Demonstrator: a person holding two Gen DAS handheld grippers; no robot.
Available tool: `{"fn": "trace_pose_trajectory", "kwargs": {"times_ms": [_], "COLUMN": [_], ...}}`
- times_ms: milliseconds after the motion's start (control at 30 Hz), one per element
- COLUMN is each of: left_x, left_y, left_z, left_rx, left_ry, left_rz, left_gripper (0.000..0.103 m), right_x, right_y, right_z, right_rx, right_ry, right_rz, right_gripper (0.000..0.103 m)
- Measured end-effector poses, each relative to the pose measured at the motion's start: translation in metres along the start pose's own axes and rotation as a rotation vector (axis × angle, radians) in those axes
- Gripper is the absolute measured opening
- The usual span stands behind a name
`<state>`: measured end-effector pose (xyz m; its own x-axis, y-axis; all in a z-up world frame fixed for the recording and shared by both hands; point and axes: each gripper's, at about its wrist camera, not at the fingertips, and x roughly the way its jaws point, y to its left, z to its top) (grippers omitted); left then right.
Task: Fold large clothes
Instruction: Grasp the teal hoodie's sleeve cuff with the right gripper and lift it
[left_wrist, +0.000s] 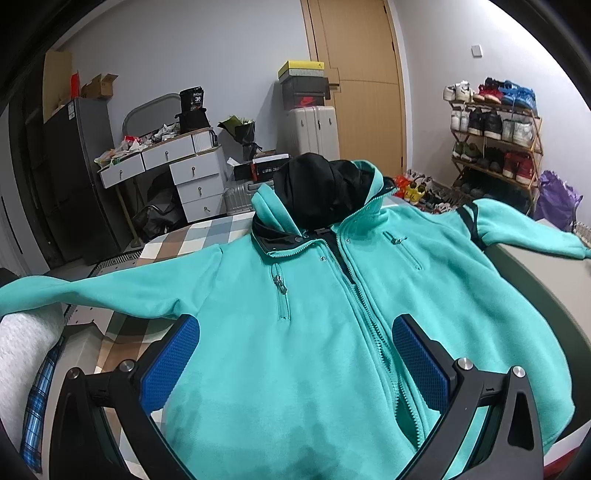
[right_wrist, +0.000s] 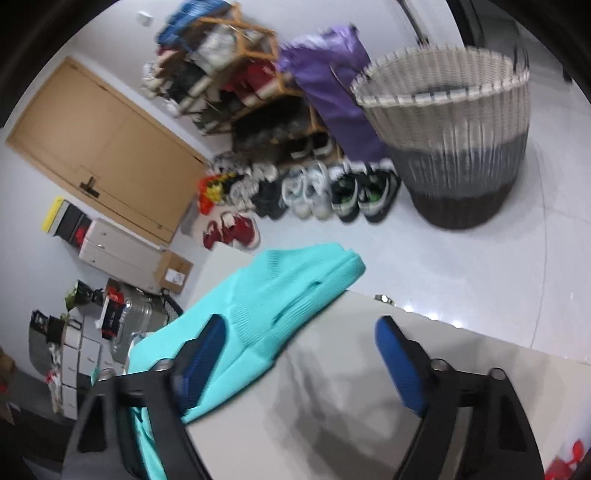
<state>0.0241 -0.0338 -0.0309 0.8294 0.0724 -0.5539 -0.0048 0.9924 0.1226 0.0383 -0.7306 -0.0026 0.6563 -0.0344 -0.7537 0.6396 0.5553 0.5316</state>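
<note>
Item: teal fleece jacket (left_wrist: 314, 332), hooded, black lining showing in the hood (left_wrist: 321, 192) and at the collar. I see it spread face up across the table (left_wrist: 535, 280), front zipper partly undone, a zipped chest pocket on each side, both sleeves stretched outward. One sleeve (left_wrist: 532, 229) runs over the pale grey tabletop toward its far edge; the other (left_wrist: 92, 291) drapes off the opposite side over a checked cloth (left_wrist: 207, 236).

Left gripper (left_wrist: 295, 365): I hold it tilted down over the jacket's lower front, blue pads (left_wrist: 170, 362) spread apart, fabric below them, nothing pinched.

Right gripper (right_wrist: 299, 362): picture blurred. Jaws apart, nothing clamped. One pad lies in front of the sleeve cuff (right_wrist: 295, 291), the other over bare tabletop (right_wrist: 351, 406); I cannot tell whether the pad touches the cloth. The cuff end overhangs the table edge.

Surroundings, left wrist view: white drawer unit (left_wrist: 184, 173) heaped with clutter, dark cabinet (left_wrist: 70, 177), pale suitcase (left_wrist: 314, 129) topped with shoe boxes (left_wrist: 303, 85), wooden door (left_wrist: 358, 74), shoe rack (left_wrist: 495, 140) full of trainers, purple bag (left_wrist: 557, 199).

Surroundings, right wrist view: woven laundry basket (right_wrist: 454, 133) on the floor well apart from the table, row of shoes (right_wrist: 314, 192) between it and the door.

Obstructions: hood bunched upright at the far edge.
</note>
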Motion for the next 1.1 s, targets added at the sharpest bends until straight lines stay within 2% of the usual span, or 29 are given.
{"fn": "trace_pose_trajectory", "kwargs": {"times_ms": [67,333,400,467,500,533,633,867,967,1100], "left_x": [0.003,0.006,0.005,0.006,0.007,0.008,0.011,0.010,0.007,0.006], "left_y": [-0.003,-0.015,-0.019,-0.020,-0.021,-0.022,-0.025,-0.029,-0.030,-0.027], "left_z": [0.000,-0.005,-0.007,-0.006,-0.007,-0.006,-0.005,-0.006,-0.006,-0.004], "left_rx": [0.009,0.062,0.077,0.085,0.089,0.090,0.093,0.101,0.102,0.091], "left_ry": [0.007,0.028,0.022,0.017,0.015,0.015,0.021,0.016,0.000,-0.011], "left_rz": [0.002,0.014,0.027,0.043,0.051,0.053,0.055,0.059,0.065,0.069], "left_gripper": [0.102,0.102,0.102,0.102,0.102,0.102,0.102,0.102,0.102,0.102], "right_x": [0.012,0.028,0.037,0.043,0.043,0.044,0.043,0.010,-0.017,-0.042], "right_y": [-0.001,0.002,-0.001,0.000,0.000,0.001,0.007,0.049,0.071,0.108], "right_z": [0.002,0.019,0.023,0.024,0.024,0.023,0.024,0.024,0.027,0.031], "right_rx": [0.020,0.018,0.037,0.033,0.025,0.018,-0.020,-0.195,-0.250,-0.329], "right_ry": [0.029,-0.008,0.011,0.013,0.009,0.005,-0.025,-0.192,-0.303,-0.383], "right_rz": [0.008,0.002,-0.032,-0.074,-0.097,-0.107,-0.115,-0.150,-0.137,-0.167], "right_gripper": [0.073,0.073,0.068,0.043,0.037,0.026,0.014,0.011,0.011,0.010]}}
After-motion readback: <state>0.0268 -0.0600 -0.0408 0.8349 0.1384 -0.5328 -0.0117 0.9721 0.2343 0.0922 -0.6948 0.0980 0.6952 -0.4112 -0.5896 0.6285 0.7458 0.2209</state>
